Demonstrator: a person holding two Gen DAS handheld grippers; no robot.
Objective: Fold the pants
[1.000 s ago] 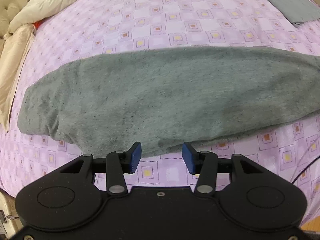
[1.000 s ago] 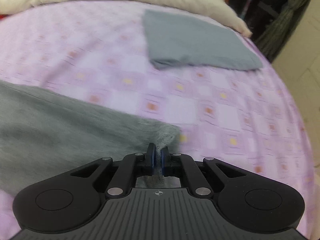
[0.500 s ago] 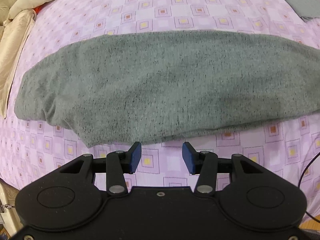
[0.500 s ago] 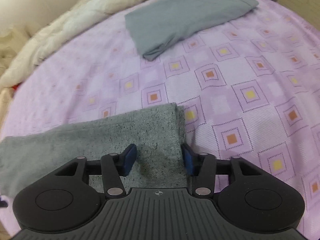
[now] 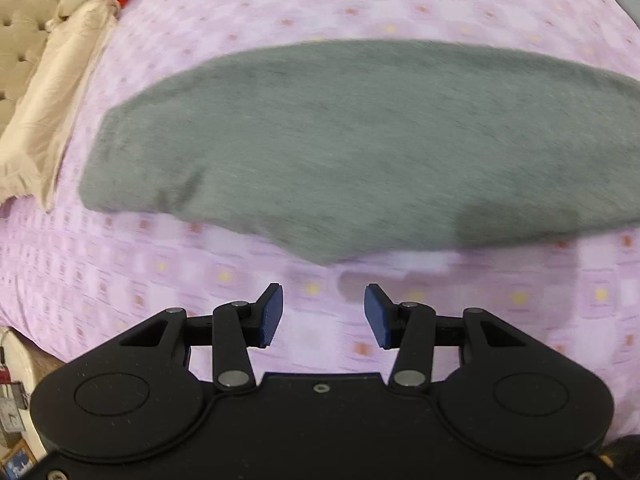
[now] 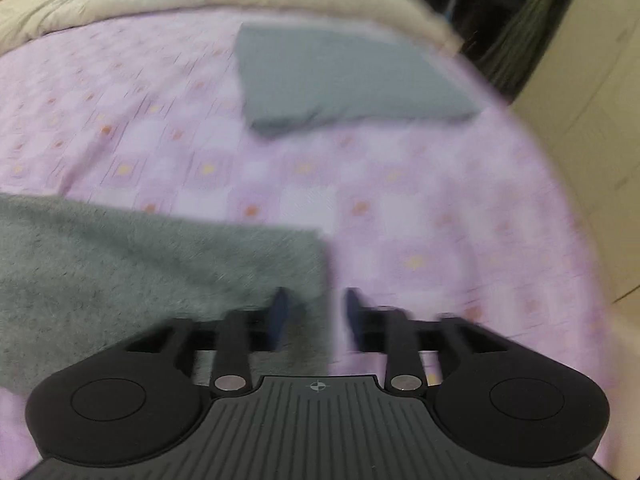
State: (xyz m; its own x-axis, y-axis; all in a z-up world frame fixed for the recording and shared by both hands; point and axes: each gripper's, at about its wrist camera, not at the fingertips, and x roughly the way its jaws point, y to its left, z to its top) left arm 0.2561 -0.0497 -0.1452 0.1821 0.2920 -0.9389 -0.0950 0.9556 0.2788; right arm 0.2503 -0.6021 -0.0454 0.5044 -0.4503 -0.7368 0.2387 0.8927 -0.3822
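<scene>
We see grey pants (image 5: 360, 148) lying flat on the purple patterned bedsheet (image 5: 280, 8), folded into one long band running from 9 to 3 o'clock, fuzzy and blurred. Our left gripper (image 5: 323, 316) hovers spread apart, empty. Our right gripper (image 6: 314, 314) has just been opening over the band's end (image 6: 304, 256), pads clear.

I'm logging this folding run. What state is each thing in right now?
dark grey pants: folded lengthwise, flat on the bed, held by neither gripper.
left gripper: open, empty, over the sheet short of the pants' near edge.
right gripper: open, jaws just opened, over the pants' end, pads off the cloth.
lighter grey garment: folded, set aside.
cream duvet: pushed back, bunched.
</scene>
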